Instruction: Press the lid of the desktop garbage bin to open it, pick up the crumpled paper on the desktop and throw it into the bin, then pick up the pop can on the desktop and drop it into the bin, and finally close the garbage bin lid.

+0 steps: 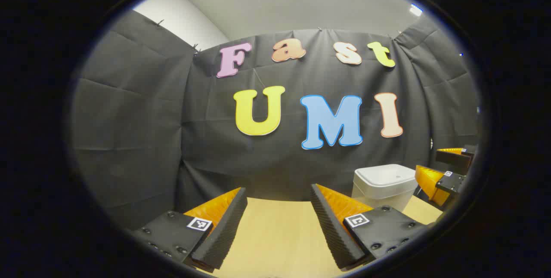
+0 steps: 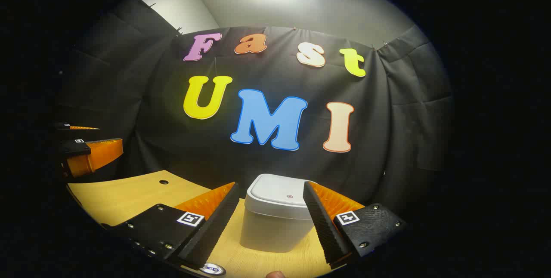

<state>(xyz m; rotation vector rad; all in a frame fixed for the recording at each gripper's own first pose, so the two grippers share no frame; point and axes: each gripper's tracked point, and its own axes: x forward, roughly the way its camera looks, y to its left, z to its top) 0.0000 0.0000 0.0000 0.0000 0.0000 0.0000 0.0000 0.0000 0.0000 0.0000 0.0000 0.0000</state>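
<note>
The white desktop bin (image 2: 275,226) stands on the wooden table with its lid (image 2: 282,195) down. In the right gripper view it sits just ahead of my right gripper (image 2: 270,185), which is open, one finger on each side of the bin and apart from it. A pop can's top (image 2: 212,268) peeks in at the bottom edge below the left finger. My left gripper (image 1: 277,189) is open over bare table, holding nothing. The bin (image 1: 383,185) is off to its right, with the right gripper (image 1: 443,164) beyond it. The left gripper (image 2: 92,139) also shows at far left.
The wooden table (image 1: 275,235) runs back to the black cloth wall. A small round hole (image 2: 163,181) is in the tabletop at the back left. A small pale thing (image 2: 275,274) at the bottom edge is too cut off to identify.
</note>
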